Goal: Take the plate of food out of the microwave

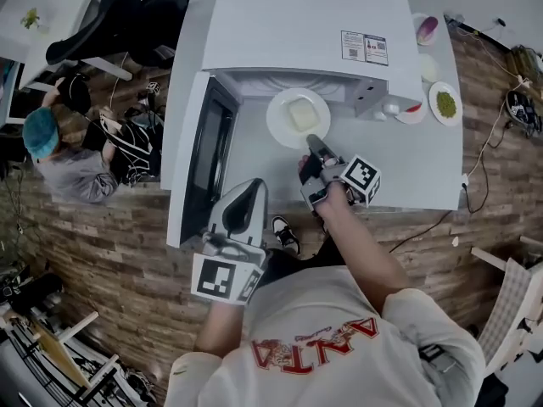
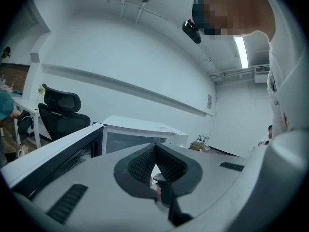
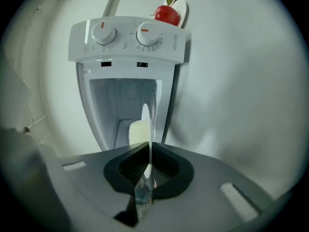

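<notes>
A: Where is the plate right now?

B: The plate (image 1: 280, 119) is at the mouth of the microwave (image 1: 314, 24), just in front of the open cavity as the head view shows it. I can't tell whether its far rim is inside the cavity. A pale yellow block of food (image 1: 303, 114) lies in the middle of it.

A: What has hold of it?

B: The right tool (image 1: 312, 141). Its jaws are clamped on the near rim. In the right gripper view the plate runs edge-on, a thin white line pinched between the pads, with the food to one side and the cavity behind it.

A: And the left tool?

B: The left tool (image 1: 252, 189) is apart from the plate and nearer the person's body. It is just beside the outer end of the door (image 1: 208, 142), which is swung wide open to the left. Its jaws meet at the tips and grip nothing.

A: What else is on the counter?

B: The counter (image 1: 407, 172) is white. The microwave's control panel carries two dials (image 3: 104, 32). Past that panel, to the right, are a red fruit (image 3: 167, 14) on a small dish and a dish of green bits (image 1: 445, 104).

A: And further out?

B: There is a wood-plank floor (image 1: 102, 253) and a black office chair (image 2: 60, 108). A person in a teal cap (image 1: 41, 132) sits off to the left, well apart from the counter.
</notes>
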`<state>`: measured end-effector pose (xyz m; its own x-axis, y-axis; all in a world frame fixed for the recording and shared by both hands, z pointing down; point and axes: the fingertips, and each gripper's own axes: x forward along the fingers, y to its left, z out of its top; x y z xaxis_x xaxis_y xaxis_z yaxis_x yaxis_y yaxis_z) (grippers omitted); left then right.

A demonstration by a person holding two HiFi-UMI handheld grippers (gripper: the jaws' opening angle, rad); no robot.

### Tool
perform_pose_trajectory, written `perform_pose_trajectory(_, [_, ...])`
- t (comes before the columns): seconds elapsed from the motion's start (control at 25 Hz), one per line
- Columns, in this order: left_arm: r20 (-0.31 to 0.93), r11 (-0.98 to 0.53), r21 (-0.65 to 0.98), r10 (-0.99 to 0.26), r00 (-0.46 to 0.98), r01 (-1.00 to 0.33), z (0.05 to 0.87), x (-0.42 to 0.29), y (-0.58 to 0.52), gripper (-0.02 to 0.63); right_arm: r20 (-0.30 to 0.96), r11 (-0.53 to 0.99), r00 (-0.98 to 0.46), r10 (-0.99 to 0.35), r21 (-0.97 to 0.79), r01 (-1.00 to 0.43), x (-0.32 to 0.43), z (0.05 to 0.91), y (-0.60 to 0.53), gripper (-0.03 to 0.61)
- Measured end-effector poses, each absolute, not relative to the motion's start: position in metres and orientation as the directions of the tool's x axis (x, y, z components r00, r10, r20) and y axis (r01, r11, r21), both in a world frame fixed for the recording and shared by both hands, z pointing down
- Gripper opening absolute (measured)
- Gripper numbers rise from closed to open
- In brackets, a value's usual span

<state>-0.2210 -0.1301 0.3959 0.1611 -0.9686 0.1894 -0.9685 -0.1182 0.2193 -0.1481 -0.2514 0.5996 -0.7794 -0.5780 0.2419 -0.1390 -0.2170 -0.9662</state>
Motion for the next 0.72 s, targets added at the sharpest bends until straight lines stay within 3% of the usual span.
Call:
perform_pose_trajectory(0.28, [0.197,-0.170,0.211,-0.957,0.212,-0.963,0.396,-0.197,-0.123,0.008,0.226,-0.177,-0.803,-0.551,-0.972,-0.153,-0.111,0.597,-0.203,0.014])
perform_pose_trajectory(0.72, [0.184,-0.328,0.210,-0.912,0.366,-0.921,0.399,-0.128,-0.154,0.008,0.222,-0.175,-0.722,-0.655,-0.974,-0.141,0.007,0.605,-0.186,0.014])
